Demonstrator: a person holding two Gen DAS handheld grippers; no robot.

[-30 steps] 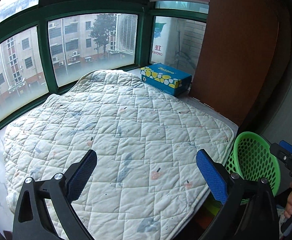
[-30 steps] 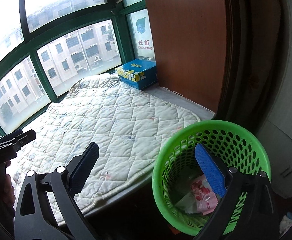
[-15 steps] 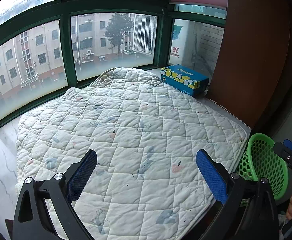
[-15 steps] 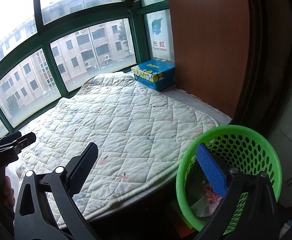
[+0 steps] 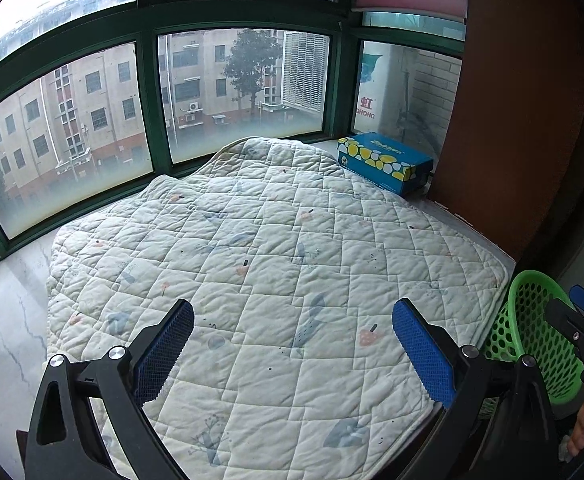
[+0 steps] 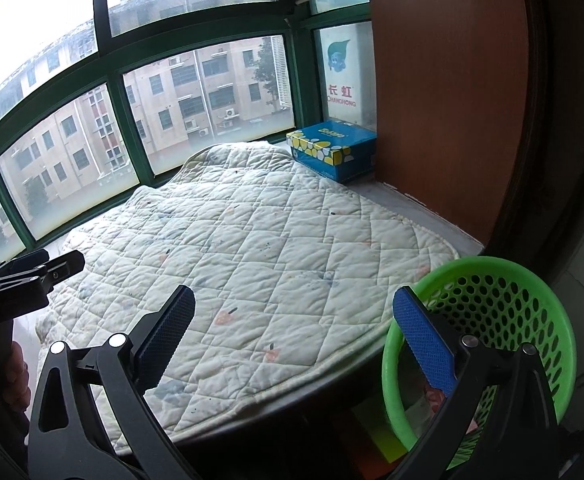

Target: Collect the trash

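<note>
Right wrist view: your right gripper is spread wide and empty, its right finger over the rim of the round green perforated plastic basket, where pink wrappers lie at the bottom. Your left gripper, equally spread, hangs above the white quilted pad, basket at its right.

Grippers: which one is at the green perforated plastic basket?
The right gripper: one of its open jaws overlaps the green perforated plastic basket. The left gripper, also open, hangs above the white quilted mat.
</note>
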